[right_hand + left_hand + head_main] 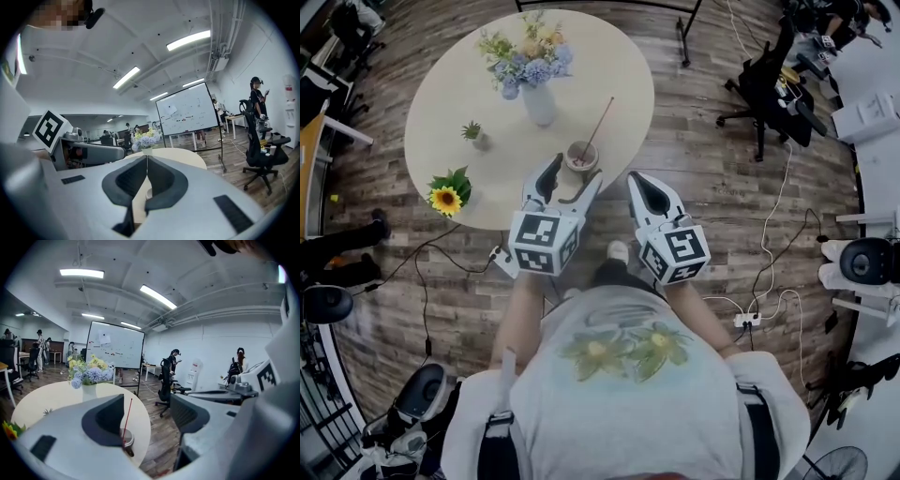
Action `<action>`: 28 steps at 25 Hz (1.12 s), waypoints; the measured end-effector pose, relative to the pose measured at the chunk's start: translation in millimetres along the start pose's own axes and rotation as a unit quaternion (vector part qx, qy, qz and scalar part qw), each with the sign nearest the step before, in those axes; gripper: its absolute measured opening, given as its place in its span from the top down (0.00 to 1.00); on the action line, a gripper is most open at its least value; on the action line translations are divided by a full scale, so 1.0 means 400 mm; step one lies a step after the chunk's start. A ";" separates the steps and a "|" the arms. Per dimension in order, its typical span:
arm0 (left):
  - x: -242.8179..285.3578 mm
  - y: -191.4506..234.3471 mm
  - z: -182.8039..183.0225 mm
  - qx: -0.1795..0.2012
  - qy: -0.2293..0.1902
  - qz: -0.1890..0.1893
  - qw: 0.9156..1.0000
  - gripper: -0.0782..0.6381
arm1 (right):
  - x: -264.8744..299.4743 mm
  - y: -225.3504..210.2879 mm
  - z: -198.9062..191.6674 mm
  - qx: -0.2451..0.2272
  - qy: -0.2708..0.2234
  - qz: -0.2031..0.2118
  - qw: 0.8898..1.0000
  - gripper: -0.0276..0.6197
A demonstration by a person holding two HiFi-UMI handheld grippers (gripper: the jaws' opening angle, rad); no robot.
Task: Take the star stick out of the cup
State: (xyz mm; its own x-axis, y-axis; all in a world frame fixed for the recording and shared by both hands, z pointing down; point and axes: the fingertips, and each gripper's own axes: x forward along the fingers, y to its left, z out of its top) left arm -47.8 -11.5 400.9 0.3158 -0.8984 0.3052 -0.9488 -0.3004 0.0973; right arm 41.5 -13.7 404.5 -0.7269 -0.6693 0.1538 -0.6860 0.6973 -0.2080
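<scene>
A yellow sunflower and a white vase of flowers stand on the round beige surface. The left claw hangs released, its jaws apart around the small round cup, in which the thin red star stick leans. The right claw is clenched on nothing, just off the surface's edge.

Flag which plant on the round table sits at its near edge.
The yellow sunflower with green leaves, at the rim; the small green potted plant and white vase of pastel flowers stand farther in.
</scene>
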 end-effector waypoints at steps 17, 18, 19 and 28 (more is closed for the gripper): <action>0.148 0.008 -0.027 0.002 0.033 0.066 0.997 0.48 | 0.017 -0.147 -0.009 0.003 0.009 0.046 0.999 0.93; 0.155 0.010 -0.031 0.002 0.036 0.068 0.997 0.48 | 0.020 -0.150 -0.010 0.004 0.011 0.048 0.999 0.93; 0.162 0.012 -0.034 0.003 0.039 0.069 0.997 0.48 | 0.023 -0.154 -0.010 0.005 0.012 0.050 0.999 0.93; 0.216 0.033 -0.036 0.005 0.059 0.068 0.996 0.48 | 0.048 -0.168 0.006 0.007 0.019 0.056 0.998 0.93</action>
State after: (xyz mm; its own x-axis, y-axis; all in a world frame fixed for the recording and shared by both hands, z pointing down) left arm -33.2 -88.5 442.0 0.1814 -0.8869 0.4248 -0.9824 -0.1827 0.0381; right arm 73.6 -74.0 419.3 -0.8004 -0.5762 0.1652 -0.5993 0.7641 -0.2387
